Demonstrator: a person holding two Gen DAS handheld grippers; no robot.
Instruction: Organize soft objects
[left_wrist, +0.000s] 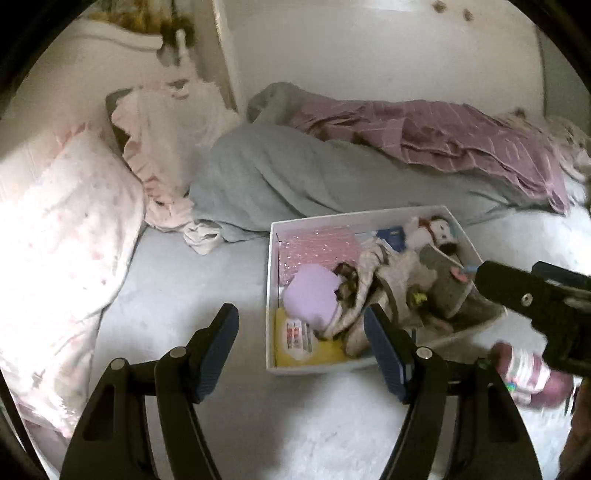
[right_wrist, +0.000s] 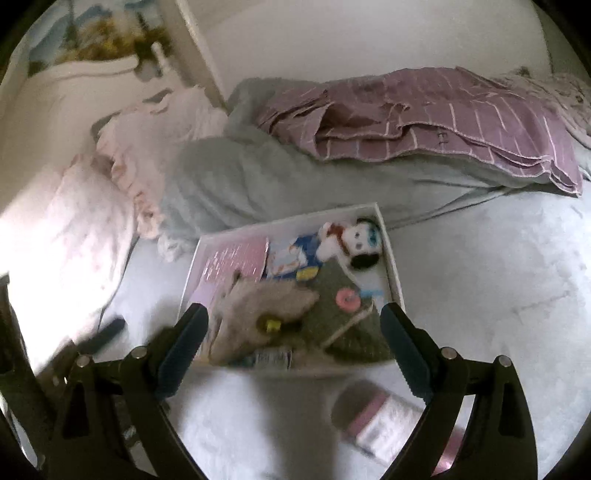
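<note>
A white box (left_wrist: 272, 280) sits on the pale bed sheet and holds soft things: a lilac pad (left_wrist: 312, 293), a beige plush (left_wrist: 384, 273), a grey-green knit piece (left_wrist: 443, 280) and a small doll (left_wrist: 432, 230). The box (right_wrist: 392, 266) also shows in the right wrist view, with the doll (right_wrist: 351, 236) and the beige plush (right_wrist: 266, 310). My left gripper (left_wrist: 301, 349) is open and empty, just in front of the box's near left corner. My right gripper (right_wrist: 293, 349) is open and empty above the box's near edge. A pink and white packet (right_wrist: 376, 424) lies on the sheet in front of the box.
A rumpled grey-green duvet (left_wrist: 280, 177) and a folded mauve striped blanket (left_wrist: 461, 140) lie behind the box. Pink and white pillows (left_wrist: 62, 236) are piled at the left. A white wall (left_wrist: 369, 48) stands behind the bed. The right gripper's body (left_wrist: 535, 295) reaches in from the right.
</note>
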